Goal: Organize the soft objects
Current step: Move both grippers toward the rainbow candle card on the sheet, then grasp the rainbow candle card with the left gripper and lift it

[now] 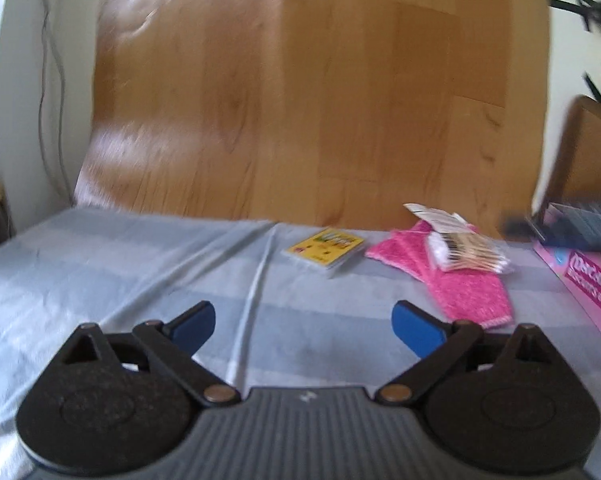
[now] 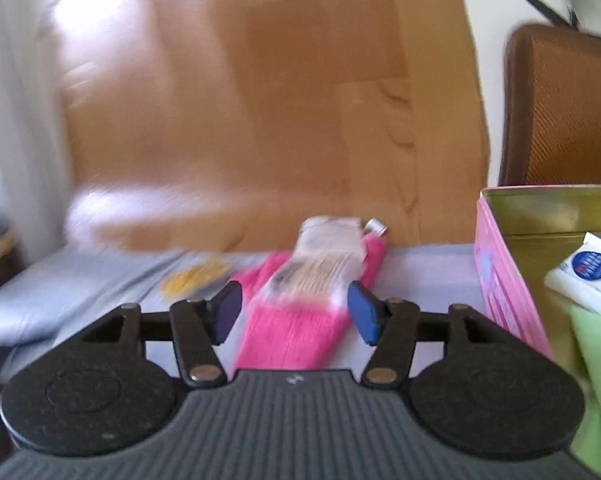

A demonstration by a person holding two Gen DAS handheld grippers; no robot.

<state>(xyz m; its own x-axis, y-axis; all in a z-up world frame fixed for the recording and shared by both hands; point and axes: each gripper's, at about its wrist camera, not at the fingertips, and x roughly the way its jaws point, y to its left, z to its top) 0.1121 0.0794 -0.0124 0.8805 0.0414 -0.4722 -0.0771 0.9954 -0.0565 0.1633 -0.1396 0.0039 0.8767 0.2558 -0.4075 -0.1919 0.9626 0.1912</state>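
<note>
The left gripper (image 1: 303, 328) hangs with its jaws spread wide and nothing between them but the pale blue-grey sheet (image 1: 100, 272) that covers the surface. Ahead of them and slightly to their right lies a yellow card pack (image 1: 325, 249); further right lie the pink knitted cloths (image 1: 460, 292), with a clear bag of cotton swabs (image 1: 466, 254) resting on their far end.

The right gripper (image 2: 294, 312) has its jaws partly apart, and the pink cloths (image 2: 300, 332) run straight through the gap with the swab bag (image 2: 320, 264) just beyond the tips. The blue pads appear to stand clear of the fabric on both sides, so nothing is gripped, though blur makes contact hard to rule out.

To the right of these jaws stands an open pink box (image 2: 500, 280), already holding a green cloth (image 2: 596, 364) and a white packet with a blue round label (image 2: 584, 276).

I judge the sorting to be partly done: some items sit in the box, while the pink cloths, the swabs and the cards are left on the sheet. The right gripper looks lined up to take the cloths.
</note>
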